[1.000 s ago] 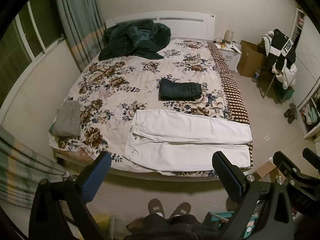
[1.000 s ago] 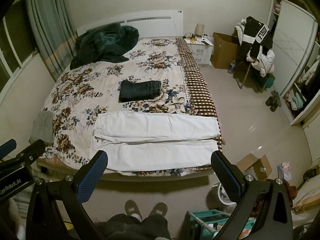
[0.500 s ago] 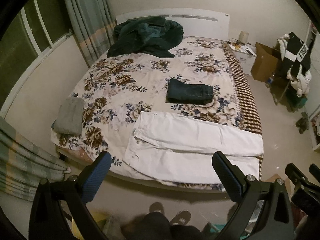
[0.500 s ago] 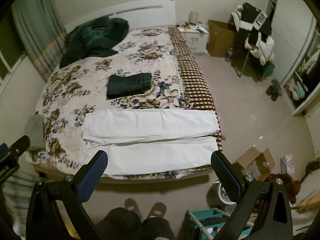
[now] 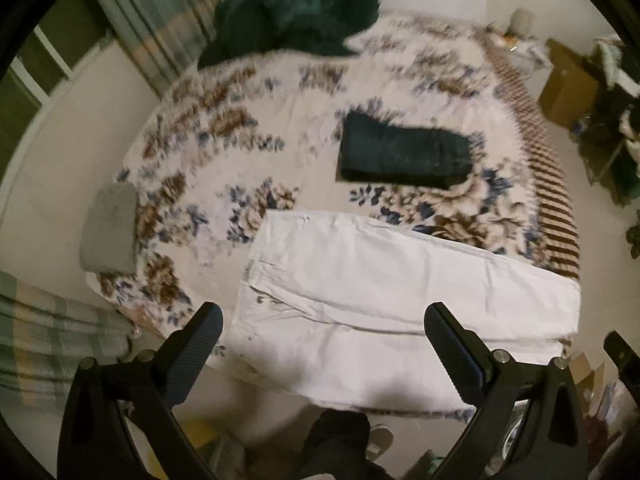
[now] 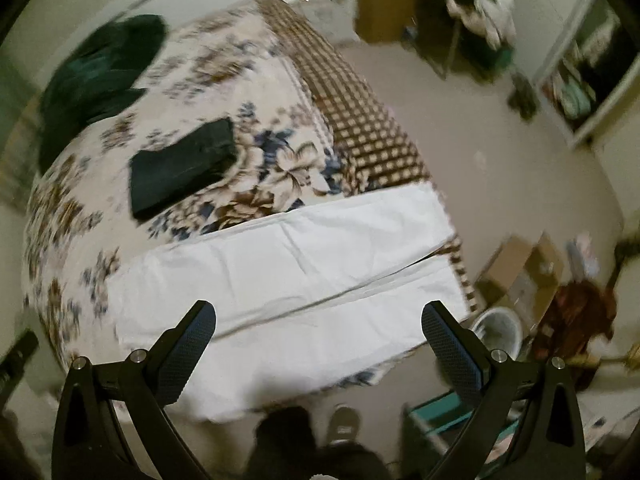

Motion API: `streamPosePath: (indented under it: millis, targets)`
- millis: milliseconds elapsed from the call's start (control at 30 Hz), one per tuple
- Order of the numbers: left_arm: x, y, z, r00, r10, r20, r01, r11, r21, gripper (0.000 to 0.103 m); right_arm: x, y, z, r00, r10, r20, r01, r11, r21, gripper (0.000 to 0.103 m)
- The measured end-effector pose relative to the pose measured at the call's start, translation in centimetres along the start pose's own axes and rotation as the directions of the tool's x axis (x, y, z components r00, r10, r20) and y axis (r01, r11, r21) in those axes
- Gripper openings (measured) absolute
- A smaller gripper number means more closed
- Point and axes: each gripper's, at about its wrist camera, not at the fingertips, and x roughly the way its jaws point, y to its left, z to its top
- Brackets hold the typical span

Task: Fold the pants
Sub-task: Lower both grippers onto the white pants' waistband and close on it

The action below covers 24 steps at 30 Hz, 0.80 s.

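Note:
White pants (image 5: 380, 292) lie spread flat across the near edge of the floral bed (image 5: 224, 168), waistband to the left, two legs running right. They also show in the right wrist view (image 6: 288, 276). My left gripper (image 5: 322, 328) is open and empty, above the waist end. My right gripper (image 6: 318, 326) is open and empty, above the leg end. Neither touches the cloth. Both views are blurred by motion.
Folded dark pants (image 5: 404, 152) lie mid-bed, a dark green blanket (image 5: 296, 16) at the headboard, a grey folded cloth (image 5: 110, 232) at the bed's left edge. Cardboard boxes (image 6: 524, 272), a white bin (image 6: 496, 332) and a teal rack (image 6: 448, 420) stand on the floor to the right. My feet (image 6: 342, 424) are below.
Both grippers have moved forward and down toward the white pants, which now look larger. The right view has tilted and swung right. Both jaws remain open.

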Motion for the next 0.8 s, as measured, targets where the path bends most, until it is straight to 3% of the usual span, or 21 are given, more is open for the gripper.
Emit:
streamPosePath:
  millis: [167,333,600,633,700,733,800]
  targets:
    - [12.8,0.1,5.2,0.982,0.009,-0.189,-0.032,0.992,-0.121,0.103,13.6,0.9,5.3,0.990,-0.012,-0.138,0.034,0.987,0.158,0.103]
    - [24.4,1.0,8.3,0.939,-0.026,-0.344,-0.070,0.962,-0.263,0.103,26.2,0.3,8.9,0.973,-0.024,-0.229,0.092,0.952,0.292,0.103]
    - [38.8,0.5,11.2,0.885,-0.085,-0.458,-0.122,0.907,-0.404,0.101,37.6,-2.5,9.7,0.942,-0.066,-0.328,0.202,0.892,0.403,0.103]
    - [40.1,0.5,11.5,0.882,-0.092,-0.462,-0.124,0.901,-0.416,0.094,38.8,-2.7,9.9,0.940,-0.065,-0.335,0.209,0.886,0.415,0.103]
    - [42.5,0.7,11.7,0.872,-0.092,-0.481,-0.146,0.889,-0.434,0.071,40.9,-3.3,10.2,0.933,-0.070,-0.352,0.231,0.869,0.439,0.103]
    - [43.2,0.7,11.6,0.868,-0.091,-0.488,-0.153,0.886,-0.437,0.054,41.7,-3.6,10.2,0.926,-0.075,-0.369,0.250,0.855,0.454,0.103]
    - [44.2,0.8,11.4,0.870,-0.085,-0.485,-0.161,0.881,-0.444,0.043,43.3,-4.1,10.1,0.917,-0.071,-0.392,0.268,0.837,0.476,0.103]
